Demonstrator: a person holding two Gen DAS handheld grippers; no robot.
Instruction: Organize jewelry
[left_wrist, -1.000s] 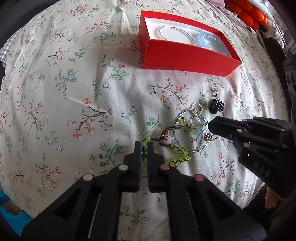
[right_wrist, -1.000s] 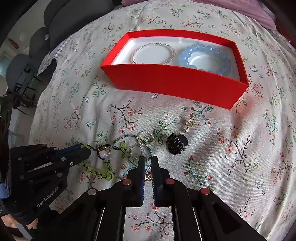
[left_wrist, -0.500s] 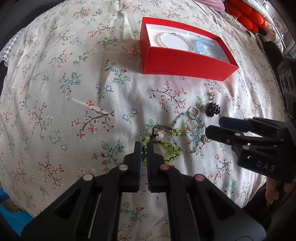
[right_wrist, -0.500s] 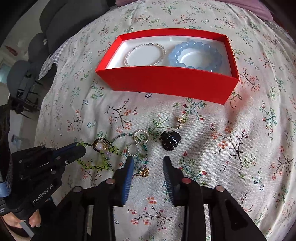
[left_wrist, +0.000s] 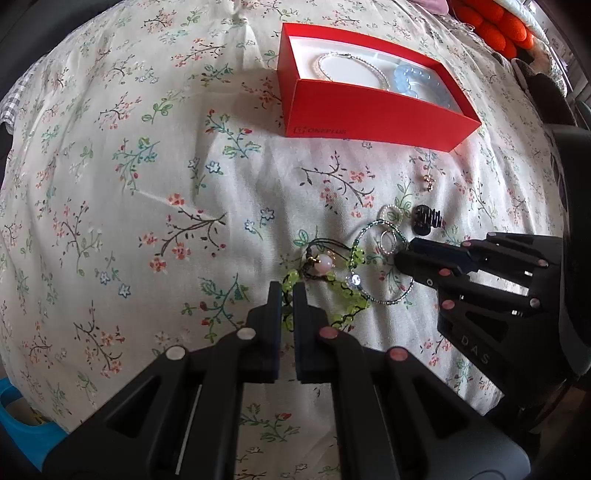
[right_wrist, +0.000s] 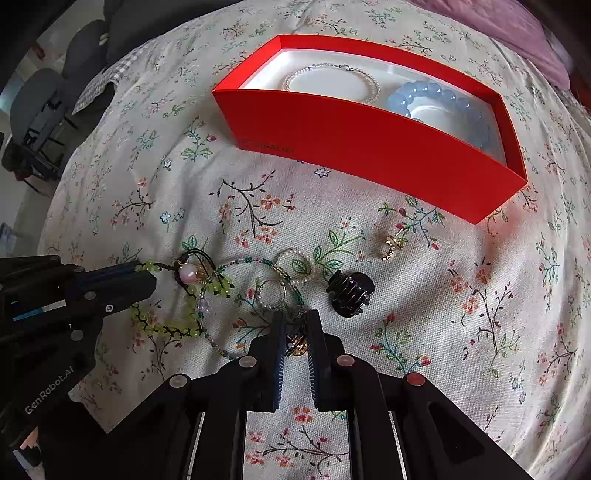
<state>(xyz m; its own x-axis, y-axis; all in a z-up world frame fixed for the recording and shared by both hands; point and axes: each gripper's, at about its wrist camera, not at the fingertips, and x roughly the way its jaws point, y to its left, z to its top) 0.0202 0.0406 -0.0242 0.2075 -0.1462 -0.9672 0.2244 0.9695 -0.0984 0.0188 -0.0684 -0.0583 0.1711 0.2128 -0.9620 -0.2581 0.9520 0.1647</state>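
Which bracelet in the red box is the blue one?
The chunky blue bead bracelet, at the box's right end; the thin pearl bracelet beside it is white.

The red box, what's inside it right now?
Inside the red box lie a thin pearl bracelet and a pale blue bead bracelet on a white lining. The near wall hides the front strip of the floor.

Floral cloth (right_wrist: 461, 314), cream with small sprigs, spreads ahead of and around the fingers; daylight falls soft across it. Checked fabric (right_wrist: 92, 92) peeks from under its far left edge. Grey chairs (right_wrist: 40, 107) stand beyond, far left. Orange knit (left_wrist: 495, 26) far right; pink fabric (right_wrist: 517, 33) behind.
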